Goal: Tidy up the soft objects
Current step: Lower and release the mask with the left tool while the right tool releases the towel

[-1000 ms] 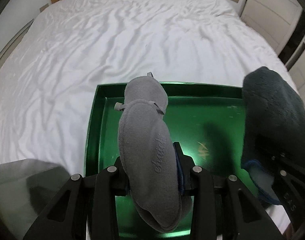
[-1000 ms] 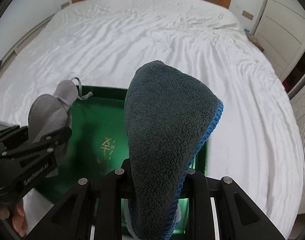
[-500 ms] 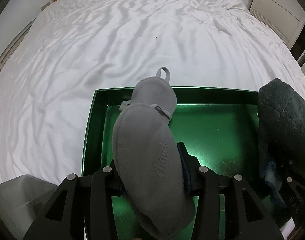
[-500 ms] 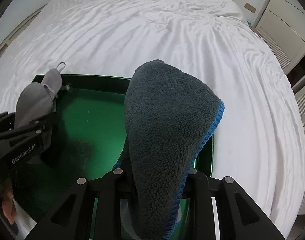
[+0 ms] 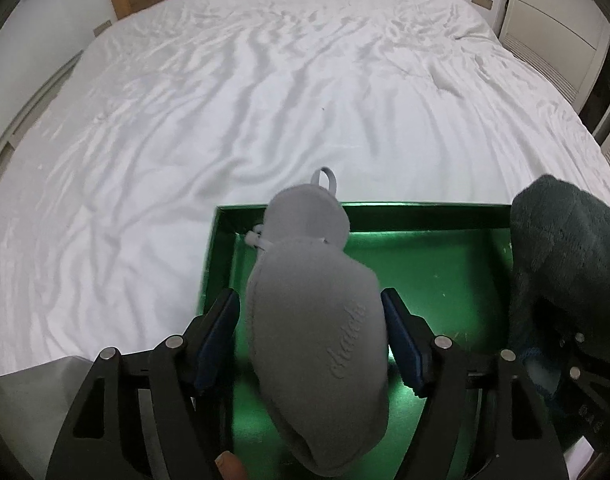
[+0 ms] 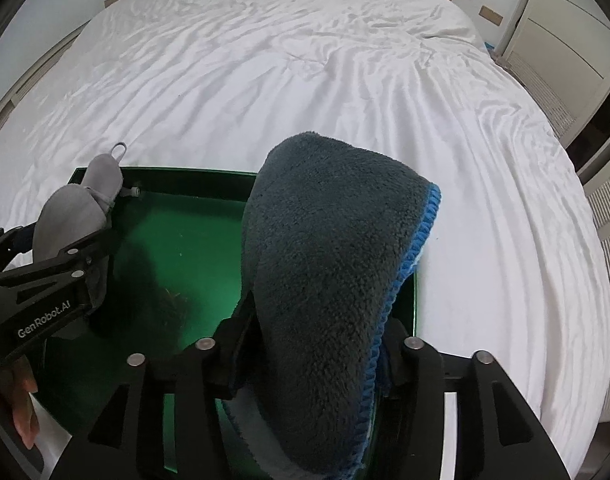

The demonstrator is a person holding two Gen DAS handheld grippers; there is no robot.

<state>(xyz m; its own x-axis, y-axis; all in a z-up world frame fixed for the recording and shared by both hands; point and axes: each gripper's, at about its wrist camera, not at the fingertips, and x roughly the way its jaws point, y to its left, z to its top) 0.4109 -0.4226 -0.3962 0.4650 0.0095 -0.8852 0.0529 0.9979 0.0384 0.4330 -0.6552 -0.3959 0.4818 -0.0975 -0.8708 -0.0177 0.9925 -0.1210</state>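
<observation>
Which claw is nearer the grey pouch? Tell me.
Left. The left claw straddles the grey pouch, jaws opening; the right claw straddles the dark towel across the green tray.

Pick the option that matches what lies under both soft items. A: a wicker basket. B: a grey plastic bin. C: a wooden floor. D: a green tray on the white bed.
D: the grey fleece pouch and the dark fleece cloth with blue edging both sit over the green tray, which rests on the white bed sheet.
</observation>
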